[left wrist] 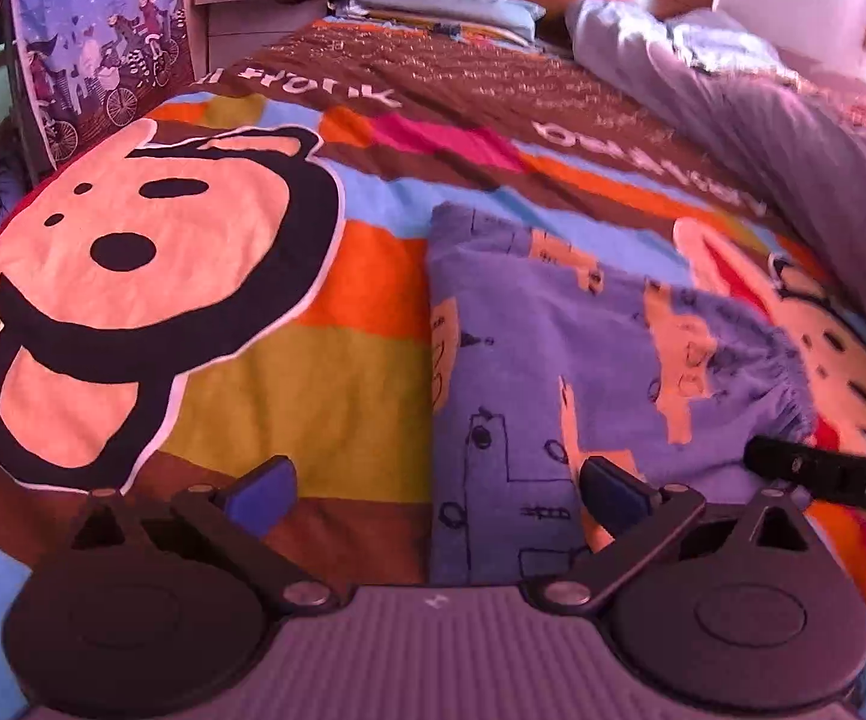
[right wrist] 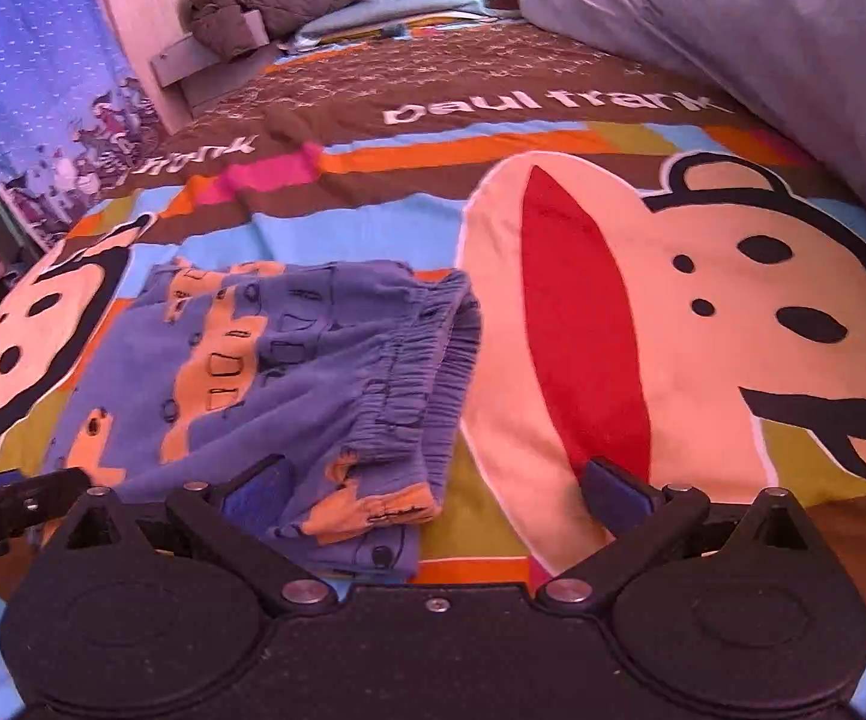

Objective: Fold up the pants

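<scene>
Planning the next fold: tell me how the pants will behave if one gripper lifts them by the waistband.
The pants look like soft fleece, so they would probably droop and unfold. The gathered elastic waistband likely bunches, giving a thick grip. Probably light, not slippery.

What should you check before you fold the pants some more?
1. Left gripper open: ok, jaws spread wide, nothing between them.
2. Right gripper open: ok, jaws apart, empty.
3. Pants lying on the bedspread: ok, already folded into a small bundle.
4. Waistband in view: ok, it faces the red-mouthed monkey.
5. Bundle neat: not ok, a corner near the right gripper curls up.
6. Layers underneath lined up: cannot tell, they are hidden.
</scene>
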Available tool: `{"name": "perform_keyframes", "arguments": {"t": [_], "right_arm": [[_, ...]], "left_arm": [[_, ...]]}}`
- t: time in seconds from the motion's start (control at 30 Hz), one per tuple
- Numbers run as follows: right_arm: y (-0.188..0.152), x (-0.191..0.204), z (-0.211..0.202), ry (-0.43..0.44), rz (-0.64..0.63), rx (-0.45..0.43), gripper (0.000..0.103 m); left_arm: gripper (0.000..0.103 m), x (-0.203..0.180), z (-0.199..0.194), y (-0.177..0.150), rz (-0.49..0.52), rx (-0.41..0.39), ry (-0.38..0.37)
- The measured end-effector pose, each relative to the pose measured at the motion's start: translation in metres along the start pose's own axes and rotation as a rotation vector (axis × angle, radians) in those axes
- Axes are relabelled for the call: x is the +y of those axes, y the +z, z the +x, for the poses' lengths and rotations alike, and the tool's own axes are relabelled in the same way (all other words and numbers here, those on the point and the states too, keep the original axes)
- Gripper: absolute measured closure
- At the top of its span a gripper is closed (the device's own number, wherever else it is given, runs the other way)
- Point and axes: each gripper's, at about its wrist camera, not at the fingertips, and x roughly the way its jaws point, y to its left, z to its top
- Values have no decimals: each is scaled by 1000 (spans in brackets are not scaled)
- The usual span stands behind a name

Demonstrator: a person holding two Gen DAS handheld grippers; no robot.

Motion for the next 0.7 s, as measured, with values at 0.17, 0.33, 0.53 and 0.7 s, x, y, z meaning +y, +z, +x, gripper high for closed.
{"name": "perform_keyframes", "arguments": {"t": [0.17,0.33,0.53,0.7], "right_arm": [[-2,8,-1,-38,-18,12,1],[-11,5,-10,-46,18,4,1],[-16,4,-18,-61,38,-37,1],[-16,5,-19,-94,42,-46,1]], "left_arm": [[1,-5,-1,-1,26,1,27],[1,-1,-4,-5,10,-5,13],[1,2,-7,-8,-8,-22,5],[1,0,-7,-8,0,-19,11]]}}
